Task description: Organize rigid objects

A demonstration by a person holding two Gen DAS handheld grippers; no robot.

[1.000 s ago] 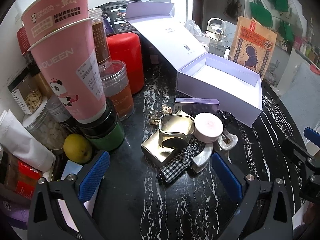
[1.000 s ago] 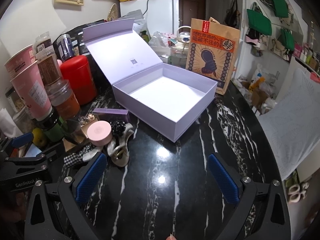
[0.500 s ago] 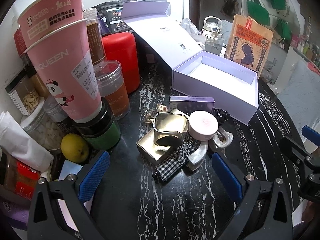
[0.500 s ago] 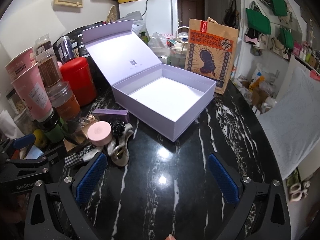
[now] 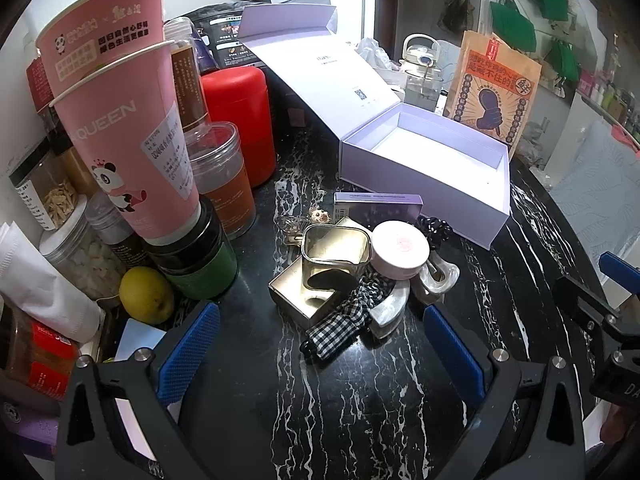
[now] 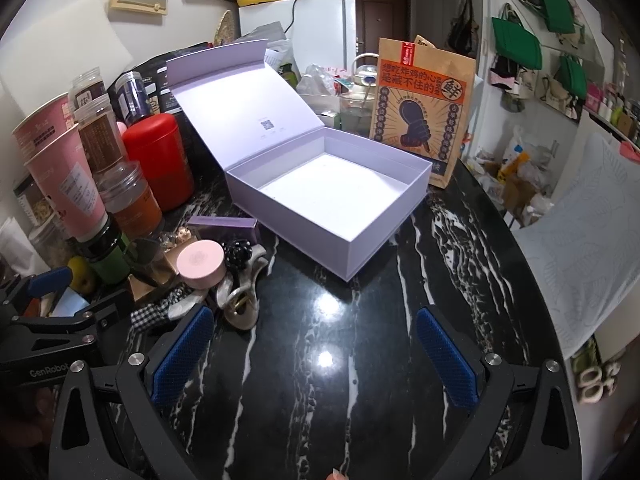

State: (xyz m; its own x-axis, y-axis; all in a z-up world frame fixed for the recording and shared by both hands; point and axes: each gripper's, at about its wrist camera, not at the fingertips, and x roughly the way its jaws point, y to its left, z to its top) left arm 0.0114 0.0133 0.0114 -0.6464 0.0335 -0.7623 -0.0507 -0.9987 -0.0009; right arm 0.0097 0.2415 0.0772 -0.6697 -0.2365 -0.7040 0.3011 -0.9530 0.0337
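The box [image 6: 340,200] sits open and empty on the black marbled bench [image 6: 360,340], lid leaning back toward the red tin [image 6: 158,160], with a paper bag [image 6: 424,108] standing just behind it. Just beside its near-left wall lies a heap of small things: a purple carton [image 5: 378,206], a pink round case [image 5: 400,249], a metal tin [image 5: 334,256], a checked bow [image 5: 340,320] and pearly clips [image 5: 436,280]. The left tongs [image 5: 320,354] hang wide apart over the bench just short of the heap, and the right tongs [image 6: 316,354] are likewise apart, holding nothing, over bare bench before the box.
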